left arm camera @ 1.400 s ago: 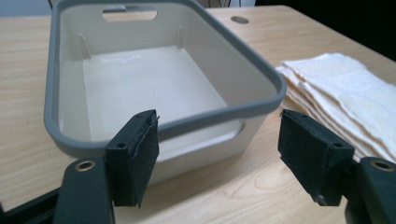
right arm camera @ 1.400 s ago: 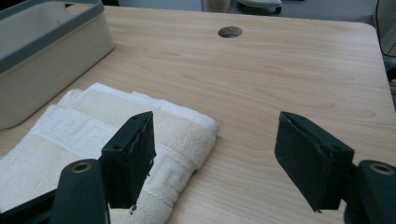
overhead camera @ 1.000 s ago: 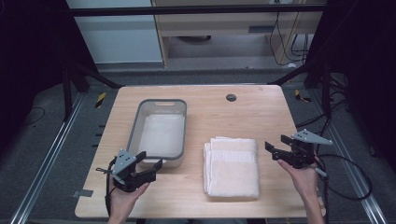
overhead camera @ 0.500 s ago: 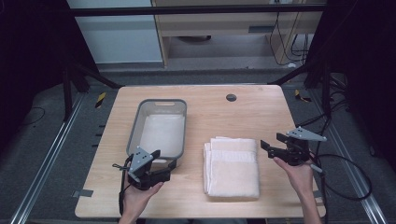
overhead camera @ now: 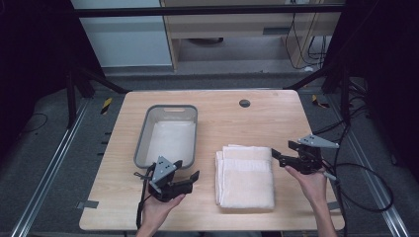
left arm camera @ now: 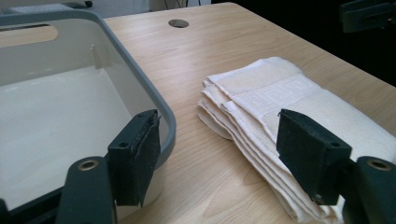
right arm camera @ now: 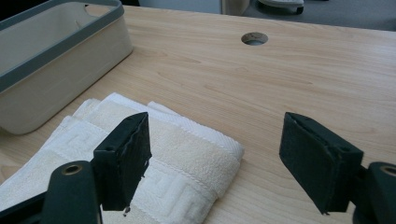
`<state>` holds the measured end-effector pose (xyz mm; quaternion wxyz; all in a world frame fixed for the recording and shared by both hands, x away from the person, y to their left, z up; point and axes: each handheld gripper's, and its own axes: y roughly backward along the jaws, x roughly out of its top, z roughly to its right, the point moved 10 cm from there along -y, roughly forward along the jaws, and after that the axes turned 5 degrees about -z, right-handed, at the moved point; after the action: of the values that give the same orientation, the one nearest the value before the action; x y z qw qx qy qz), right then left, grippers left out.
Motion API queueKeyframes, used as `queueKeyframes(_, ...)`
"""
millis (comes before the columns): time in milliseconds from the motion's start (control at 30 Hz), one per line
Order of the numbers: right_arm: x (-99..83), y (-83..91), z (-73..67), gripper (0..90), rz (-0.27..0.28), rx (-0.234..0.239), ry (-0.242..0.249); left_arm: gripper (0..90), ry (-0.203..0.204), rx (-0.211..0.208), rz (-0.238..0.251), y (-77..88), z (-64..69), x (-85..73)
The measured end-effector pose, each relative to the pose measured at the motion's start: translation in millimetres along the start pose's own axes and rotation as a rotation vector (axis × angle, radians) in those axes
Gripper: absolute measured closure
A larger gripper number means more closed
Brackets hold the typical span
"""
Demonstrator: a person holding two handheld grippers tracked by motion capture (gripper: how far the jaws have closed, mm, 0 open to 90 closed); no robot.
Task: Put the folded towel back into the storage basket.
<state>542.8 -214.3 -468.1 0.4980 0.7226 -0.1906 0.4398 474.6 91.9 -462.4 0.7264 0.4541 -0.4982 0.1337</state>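
High view: the folded towel [overhead camera: 245, 178] lay flat on the wooden table [overhead camera: 257, 123], just right of the grey-rimmed tub [overhead camera: 168, 136] and apart from it. The left gripper [overhead camera: 190, 178], held in the left hand [overhead camera: 159, 207], sat near the table's front edge below the tub, its jaws pointing toward the towel. The right gripper [overhead camera: 277, 157], held in the right hand [overhead camera: 309, 180], sat beside the towel's right edge, pointing at it.

Left gripper view: both jaws stood well apart with nothing between them. The tub's rim lay behind the left jaw; the stacked towel folds lay ahead, toward the right jaw.

Right gripper view: the jaws had just been opening and stood wide apart, empty. The towel's corner lay beneath and ahead of the left jaw; bare table showed between the jaws. A round hole [right arm camera: 255, 38] was set in the tabletop beyond.
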Motion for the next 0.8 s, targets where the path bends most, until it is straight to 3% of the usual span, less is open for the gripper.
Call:
queueKeyframes(467, -5.7, -12.4, -4.2, 23.0, -0.013, 0.014, 0.01, 29.7, -0.019, -0.029, -0.035, -21.5, 22.1, -4.9)
queueKeyframes(800, -11.9, -20.8, -9.4, 22.9, -0.039, 0.016, 0.026, 29.2, -0.057, -0.044, -0.084, -41.3, 40.9, -16.3)
